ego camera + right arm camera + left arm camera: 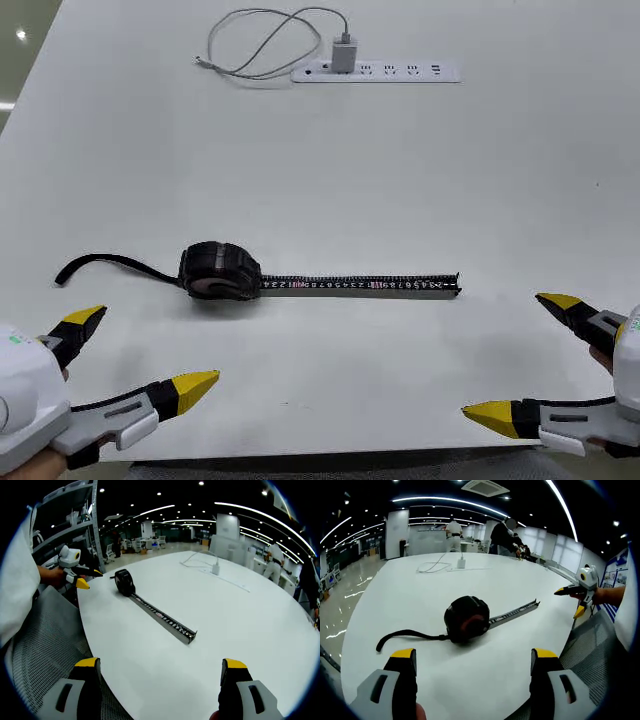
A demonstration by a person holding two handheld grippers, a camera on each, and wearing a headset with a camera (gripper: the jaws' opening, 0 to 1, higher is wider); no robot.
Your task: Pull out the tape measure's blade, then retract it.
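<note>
Tape measure (220, 271) lies near desk's (400, 180) front edge, blade (360, 285) out flat. L gripper (150, 348) & R gripper (512, 354) at front edge, jaws wide open, empty. Pull-out looks done; retract next, prob. steady it, guide blade in.

I count one tape measure (220, 271), one power strip (390, 71), one charger (343, 52) and one cable (260, 45) on one table (400, 180). I have two grippers: left gripper (150, 347), right gripper (510, 354). Two people (453, 530) stand behind.
</note>
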